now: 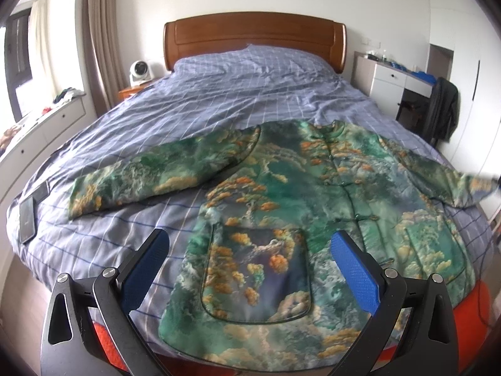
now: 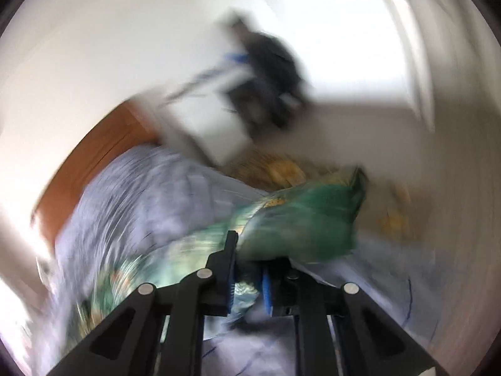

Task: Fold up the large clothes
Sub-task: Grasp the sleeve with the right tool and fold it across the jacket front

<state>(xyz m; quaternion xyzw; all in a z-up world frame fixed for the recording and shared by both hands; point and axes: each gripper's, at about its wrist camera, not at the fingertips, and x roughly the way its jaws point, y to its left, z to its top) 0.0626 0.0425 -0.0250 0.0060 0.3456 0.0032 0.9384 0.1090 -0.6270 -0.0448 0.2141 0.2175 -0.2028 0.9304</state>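
A green padded jacket (image 1: pixel 313 206) with an orange and blue landscape print lies face up on the bed, sleeves spread left and right. My left gripper (image 1: pixel 247 244) is open and empty, hovering above the jacket's lower left pocket. In the blurred right wrist view my right gripper (image 2: pixel 249 279) is shut on the jacket's right sleeve end (image 2: pixel 300 219), which bunches up past the blue pads. In the left wrist view that sleeve end (image 1: pixel 476 188) is at the far right and blurred.
The bed has a blue checked cover (image 1: pixel 238 94) and a wooden headboard (image 1: pixel 253 40). A phone (image 1: pixel 26 219) lies at the bed's left edge. A white desk (image 1: pixel 391 78) and a chair with a dark coat (image 1: pixel 444 109) stand on the right.
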